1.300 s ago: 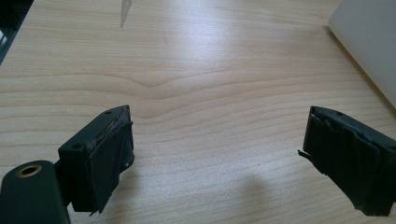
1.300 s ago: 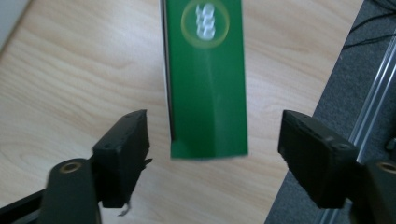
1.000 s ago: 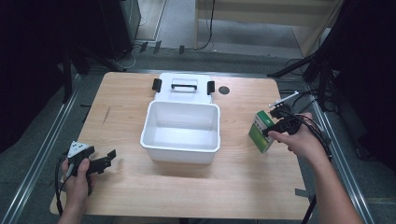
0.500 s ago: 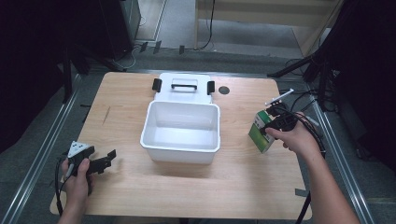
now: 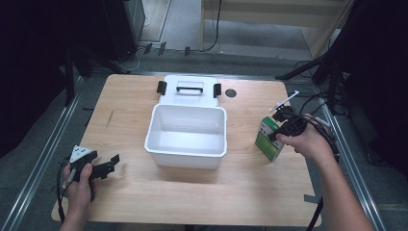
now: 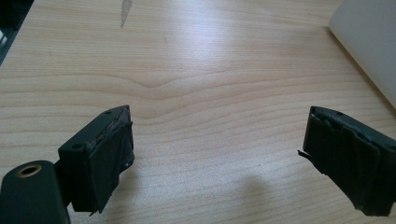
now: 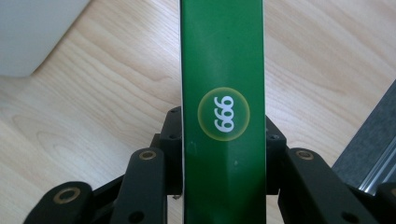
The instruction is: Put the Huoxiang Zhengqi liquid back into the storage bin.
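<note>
Carton [image 5: 269, 138] of green card at centre right of the high view, clamped between my right claw's [image 5: 284, 127] jaws; left claw [image 6: 215, 158] spread wide, empty, lower left — tilted grip could let it slip short of the white bin [image 5: 187, 130].

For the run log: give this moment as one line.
left gripper: open, low over table | right gripper: shut on green box | white bin: empty, lid behind it
</note>
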Action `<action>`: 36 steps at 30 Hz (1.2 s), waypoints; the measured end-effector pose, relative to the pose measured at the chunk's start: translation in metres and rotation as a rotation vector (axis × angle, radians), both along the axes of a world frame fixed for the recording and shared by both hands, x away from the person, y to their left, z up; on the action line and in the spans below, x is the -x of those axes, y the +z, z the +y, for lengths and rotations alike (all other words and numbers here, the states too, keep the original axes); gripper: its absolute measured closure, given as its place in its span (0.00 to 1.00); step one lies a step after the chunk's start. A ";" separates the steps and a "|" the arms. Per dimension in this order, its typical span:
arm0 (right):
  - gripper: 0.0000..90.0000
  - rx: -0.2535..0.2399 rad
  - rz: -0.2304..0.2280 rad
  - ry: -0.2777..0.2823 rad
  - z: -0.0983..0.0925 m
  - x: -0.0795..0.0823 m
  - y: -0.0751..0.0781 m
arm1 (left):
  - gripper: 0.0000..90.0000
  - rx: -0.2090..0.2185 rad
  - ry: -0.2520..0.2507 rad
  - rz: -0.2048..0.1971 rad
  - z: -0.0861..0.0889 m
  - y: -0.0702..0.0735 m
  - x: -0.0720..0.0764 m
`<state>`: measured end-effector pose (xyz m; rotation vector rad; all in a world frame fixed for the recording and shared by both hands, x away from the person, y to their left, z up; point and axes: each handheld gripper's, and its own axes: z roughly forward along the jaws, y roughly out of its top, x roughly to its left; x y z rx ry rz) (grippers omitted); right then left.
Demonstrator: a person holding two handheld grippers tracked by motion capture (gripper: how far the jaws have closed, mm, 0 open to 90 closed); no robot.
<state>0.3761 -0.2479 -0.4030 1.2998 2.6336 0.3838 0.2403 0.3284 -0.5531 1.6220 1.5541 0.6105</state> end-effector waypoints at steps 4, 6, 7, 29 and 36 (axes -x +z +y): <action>0.72 0.014 -0.024 0.081 0.005 0.006 0.011 | 0.10 0.000 0.000 -0.001 0.000 0.000 0.000; 0.72 0.018 -0.040 0.127 0.009 0.008 0.017 | 0.10 -0.001 0.000 -0.001 0.000 0.000 0.000; 0.72 0.014 -0.048 0.151 0.011 0.010 0.020 | 0.10 -0.001 0.000 -0.001 0.000 0.000 0.000; 0.72 -0.044 -0.099 0.548 0.041 0.033 0.086 | 0.10 -0.001 0.001 0.000 0.000 0.000 0.000; 0.72 -0.059 -0.090 0.590 0.054 0.035 0.103 | 0.10 0.000 0.000 0.000 0.000 0.000 0.000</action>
